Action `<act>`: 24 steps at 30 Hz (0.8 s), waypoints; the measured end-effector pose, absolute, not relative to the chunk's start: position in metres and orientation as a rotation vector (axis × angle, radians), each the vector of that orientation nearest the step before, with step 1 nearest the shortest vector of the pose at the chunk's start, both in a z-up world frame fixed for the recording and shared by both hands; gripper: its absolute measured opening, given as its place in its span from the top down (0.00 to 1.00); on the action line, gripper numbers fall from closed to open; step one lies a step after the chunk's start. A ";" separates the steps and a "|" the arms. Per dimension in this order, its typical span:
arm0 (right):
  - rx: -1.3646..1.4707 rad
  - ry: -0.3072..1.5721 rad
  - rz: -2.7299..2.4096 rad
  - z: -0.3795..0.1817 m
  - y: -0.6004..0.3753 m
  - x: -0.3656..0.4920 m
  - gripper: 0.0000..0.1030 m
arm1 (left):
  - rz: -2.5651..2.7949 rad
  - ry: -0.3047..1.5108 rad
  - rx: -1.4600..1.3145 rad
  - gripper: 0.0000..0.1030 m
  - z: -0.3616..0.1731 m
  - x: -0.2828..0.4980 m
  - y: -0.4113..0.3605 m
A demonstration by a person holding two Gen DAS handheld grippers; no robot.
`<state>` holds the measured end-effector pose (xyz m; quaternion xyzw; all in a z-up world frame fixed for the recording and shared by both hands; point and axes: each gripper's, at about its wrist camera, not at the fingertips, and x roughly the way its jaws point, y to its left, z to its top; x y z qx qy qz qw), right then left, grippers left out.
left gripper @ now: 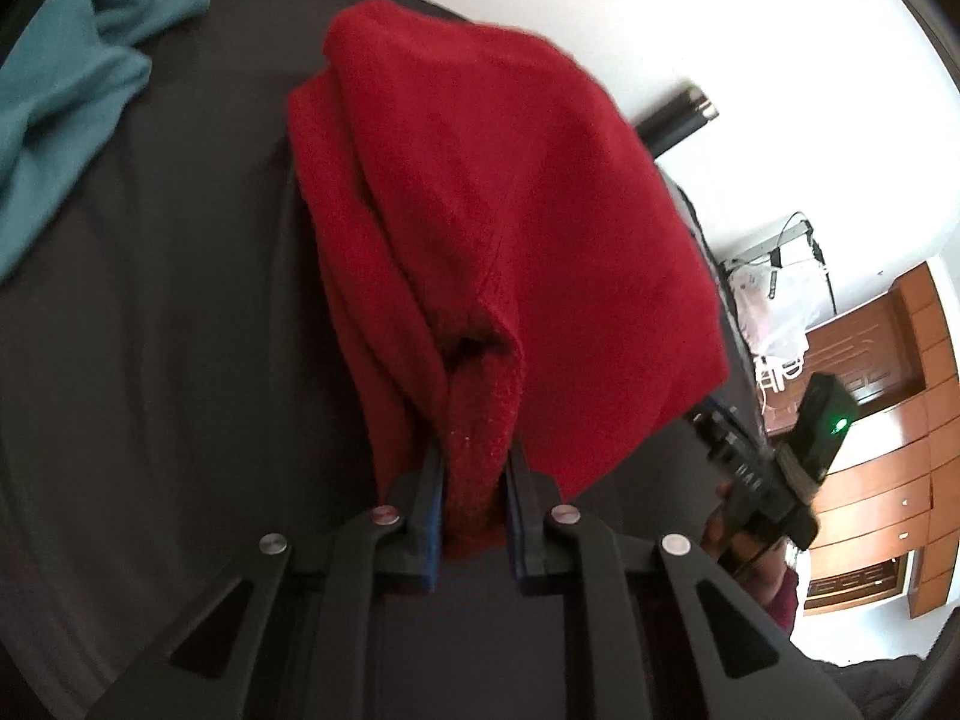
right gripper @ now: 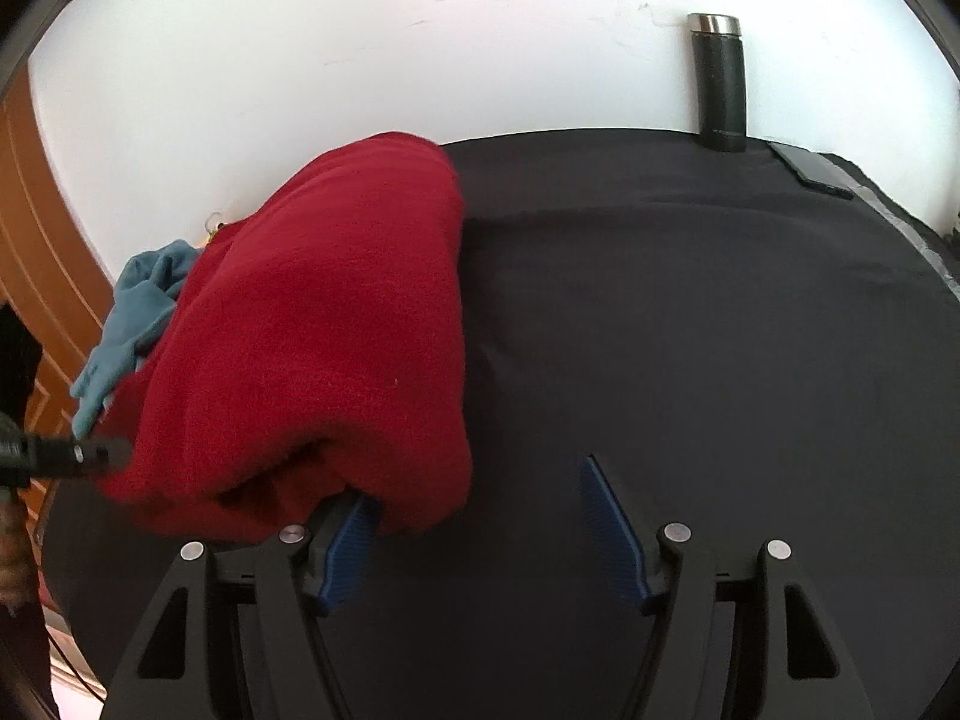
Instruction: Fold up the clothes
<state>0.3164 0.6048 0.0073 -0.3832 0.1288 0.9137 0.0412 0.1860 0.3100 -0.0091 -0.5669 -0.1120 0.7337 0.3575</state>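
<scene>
A folded red fleece garment [left gripper: 510, 210] lies bunched on the black-covered table [left gripper: 150, 330]. My left gripper [left gripper: 477, 480] is shut on a thick fold at its near edge, with red cloth pinched between the blue pads. In the right wrist view the red garment [right gripper: 324, 324] fills the left half. My right gripper [right gripper: 480, 480] stands open: its left finger [right gripper: 348, 534] is tucked under the garment's near right corner, and its right finger [right gripper: 612, 528] is free over bare black cloth. The right gripper's body [left gripper: 780, 456], with a green light, shows past the garment.
A teal garment [left gripper: 78, 78] lies crumpled at the table's far left, also seen as teal cloth [right gripper: 132, 312] behind the red one. A dark flask [right gripper: 720, 84] stands against the white wall, beside a flat dark slab [right gripper: 816, 171]. Wooden cabinets [left gripper: 888, 408] stand beyond the table.
</scene>
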 end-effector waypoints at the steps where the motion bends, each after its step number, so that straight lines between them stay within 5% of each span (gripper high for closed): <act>1: -1.165 0.389 2.796 0.008 0.605 0.318 0.34 | 1.895 -0.284 -1.470 0.83 -0.012 0.188 0.313; 17: -0.803 0.258 2.951 0.087 0.592 0.352 0.31 | 1.949 -0.297 -1.433 0.80 -0.017 0.188 0.328; 24: -0.861 -0.007 3.156 0.103 0.526 0.291 0.28 | 1.981 -0.311 -1.418 0.80 -0.016 0.189 0.326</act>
